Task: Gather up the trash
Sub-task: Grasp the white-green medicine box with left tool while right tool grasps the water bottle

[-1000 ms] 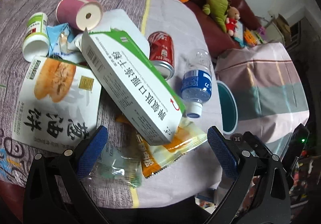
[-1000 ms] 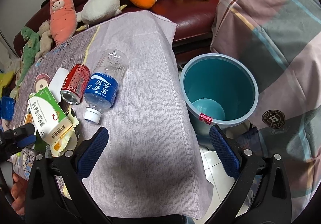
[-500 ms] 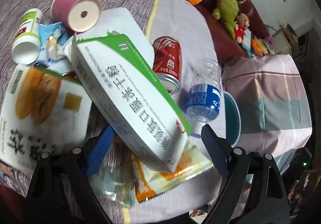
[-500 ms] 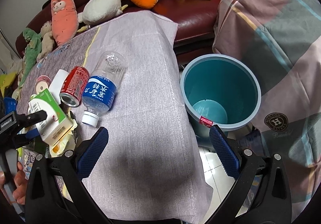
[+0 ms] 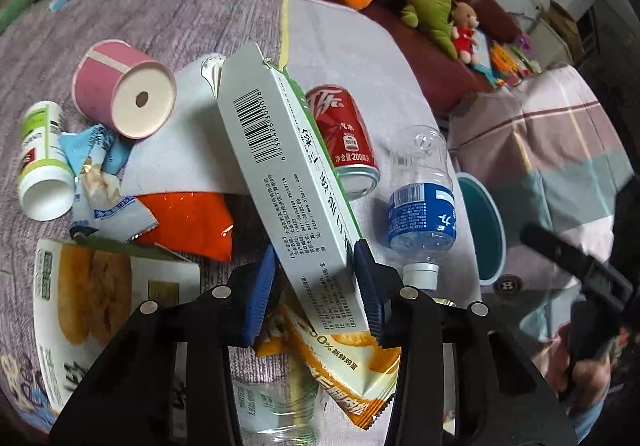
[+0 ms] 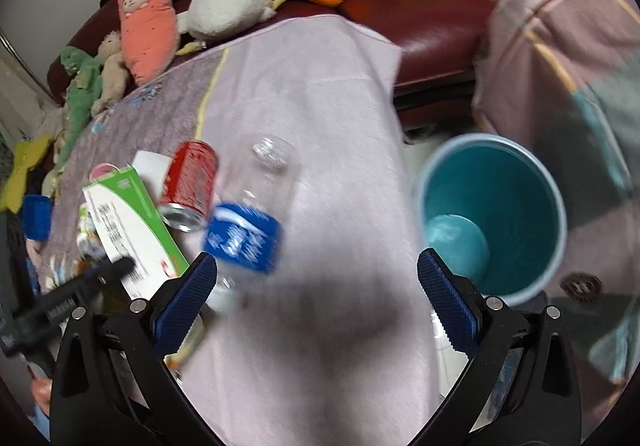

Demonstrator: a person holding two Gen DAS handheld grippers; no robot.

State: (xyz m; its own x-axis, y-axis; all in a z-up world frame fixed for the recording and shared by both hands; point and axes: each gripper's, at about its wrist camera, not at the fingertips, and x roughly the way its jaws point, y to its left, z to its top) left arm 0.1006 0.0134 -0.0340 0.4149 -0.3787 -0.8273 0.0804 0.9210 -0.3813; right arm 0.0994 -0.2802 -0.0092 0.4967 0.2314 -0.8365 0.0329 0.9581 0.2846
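My left gripper (image 5: 314,288) is shut on the near end of a long white and green medicine box (image 5: 280,170), which is tilted on its edge over the trash pile. The box also shows in the right wrist view (image 6: 128,222). Beside it lie a red soda can (image 5: 342,134), a clear water bottle with a blue label (image 5: 424,206), a pink paper cup (image 5: 124,90), a small white bottle (image 5: 42,162) and snack wrappers (image 5: 340,370). My right gripper (image 6: 316,298) is open and empty above the cloth, left of the teal trash bin (image 6: 496,214).
The trash lies on a purple-grey cloth over a table (image 6: 312,118). A dark red sofa (image 6: 400,2) with plush toys stands behind. A plaid blanket (image 5: 560,150) is at the right, by the bin (image 5: 484,230) on the floor.
My left gripper has closed on the medicine box and turned it up on its edge. My right gripper has swung left toward the bottle, and its view is blurred by the motion.
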